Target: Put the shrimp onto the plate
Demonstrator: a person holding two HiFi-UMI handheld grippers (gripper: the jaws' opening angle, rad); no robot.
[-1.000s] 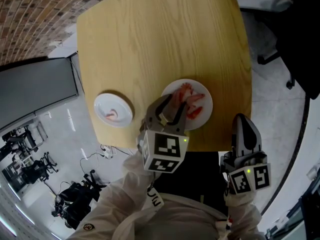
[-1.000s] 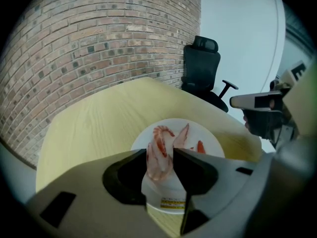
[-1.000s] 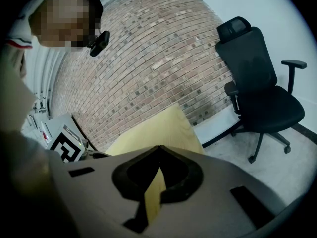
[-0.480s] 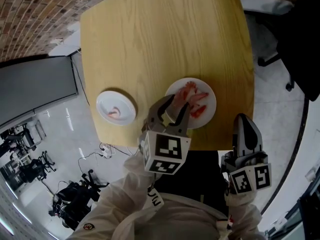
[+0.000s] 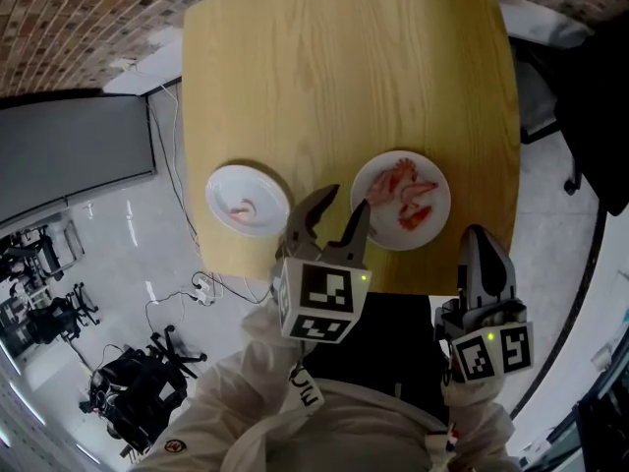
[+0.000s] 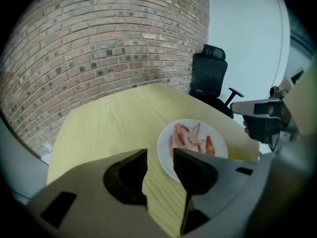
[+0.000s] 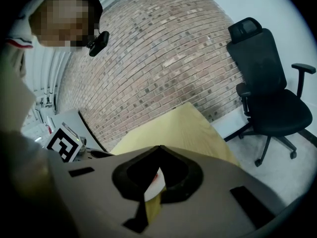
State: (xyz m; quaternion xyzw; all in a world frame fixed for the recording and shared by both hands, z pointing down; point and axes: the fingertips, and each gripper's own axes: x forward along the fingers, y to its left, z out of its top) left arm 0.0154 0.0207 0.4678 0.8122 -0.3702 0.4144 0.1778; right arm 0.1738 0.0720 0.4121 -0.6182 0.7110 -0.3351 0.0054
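Left gripper (image 5: pixel 344 209) with jaws apart, empty; right gripper (image 5: pixel 482 234) closed. We would centre over the shrimp (image 5: pixel 243 207) on the small plate (image 5: pixel 222 181), then close gently.

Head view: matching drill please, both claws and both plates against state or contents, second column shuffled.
1. left claw
2. right claw
3. left plate
4. right plate

A. several shrimp on it
B. open, empty
C. one shrimp on it
D. shut, off the table

Pairs: 1-B, 2-D, 3-C, 4-A.
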